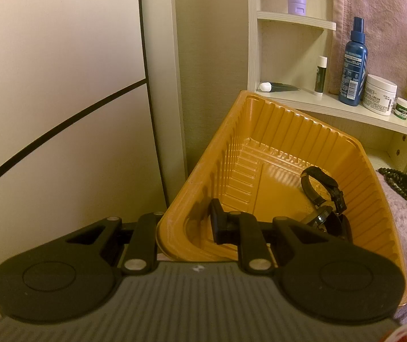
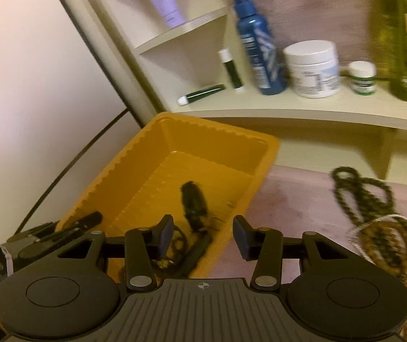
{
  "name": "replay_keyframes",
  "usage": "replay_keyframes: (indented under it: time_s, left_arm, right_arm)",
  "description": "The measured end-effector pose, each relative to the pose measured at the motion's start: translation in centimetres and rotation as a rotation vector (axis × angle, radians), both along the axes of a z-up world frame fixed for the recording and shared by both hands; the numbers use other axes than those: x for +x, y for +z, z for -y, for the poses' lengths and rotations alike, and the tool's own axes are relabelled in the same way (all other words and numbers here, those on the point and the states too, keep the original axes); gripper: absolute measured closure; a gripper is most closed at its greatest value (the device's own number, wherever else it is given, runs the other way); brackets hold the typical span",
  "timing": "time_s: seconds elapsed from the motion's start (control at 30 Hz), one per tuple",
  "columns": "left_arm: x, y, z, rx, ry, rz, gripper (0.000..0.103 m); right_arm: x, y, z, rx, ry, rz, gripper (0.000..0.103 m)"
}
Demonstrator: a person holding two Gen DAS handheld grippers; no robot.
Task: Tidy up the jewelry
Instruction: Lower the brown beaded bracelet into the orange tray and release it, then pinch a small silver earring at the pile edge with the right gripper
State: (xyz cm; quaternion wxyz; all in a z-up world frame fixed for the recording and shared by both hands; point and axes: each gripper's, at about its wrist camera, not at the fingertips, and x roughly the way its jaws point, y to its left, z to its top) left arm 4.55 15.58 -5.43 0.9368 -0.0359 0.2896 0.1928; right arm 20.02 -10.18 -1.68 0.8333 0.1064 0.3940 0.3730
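Gripping the ribbed orange plastic tray's (image 1: 260,131) rim, the left hand-held gripper (image 1: 187,229) is clenched; the right hand-held gripper (image 2: 202,235) is released above the black wristwatch (image 2: 193,202)

The tray (image 1: 274,131) is viewed closely, downward, from both wrists; tray (image 2: 175,148) and shelf (image 2: 303,108) are shared.

Watch (image 1: 321,196) in tray (image 1: 260,119), beads (image 2: 374,213) right.

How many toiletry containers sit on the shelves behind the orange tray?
7: a purple tube on the upper shelf; on the lower shelf a lying green tube, an upright stick, a blue spray bottle, a white jar, a small jar and a green bottle. Others may be out of frame.
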Motion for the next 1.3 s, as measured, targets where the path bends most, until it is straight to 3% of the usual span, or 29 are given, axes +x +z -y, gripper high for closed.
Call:
replay_keyframes:
  time_s: [0.33,0.63,1.07,1.13,1.3]
  left_arm:
    - [0.0,0.0,-0.1,0.001,-0.001,-0.001,0.086]
    - [0.0,0.0,0.2,0.009,-0.003,-0.005,0.086]
    - [0.0,0.1,0.2,0.012,-0.003,-0.006,0.086]
    - [0.0,0.1,0.2,0.011,-0.003,-0.007,0.086]
    - [0.0,0.1,0.2,0.012,-0.004,-0.006,0.086]
  right_arm:
    - [-2.7,-0.1,6.1,-0.074,-0.12,0.006,0.056]
    - [-4.9,-1.7,10.2,-0.152,-0.194,-0.043,0.056]
    - [-4.9,-4.3,11.3,-0.205,-0.255,-0.075,0.057]
    - [-4.7,-4.6,11.1,-0.208,-0.255,-0.075,0.064]
    - [-4.0,-5.5,10.5,-0.212,-0.263,-0.084,0.07]
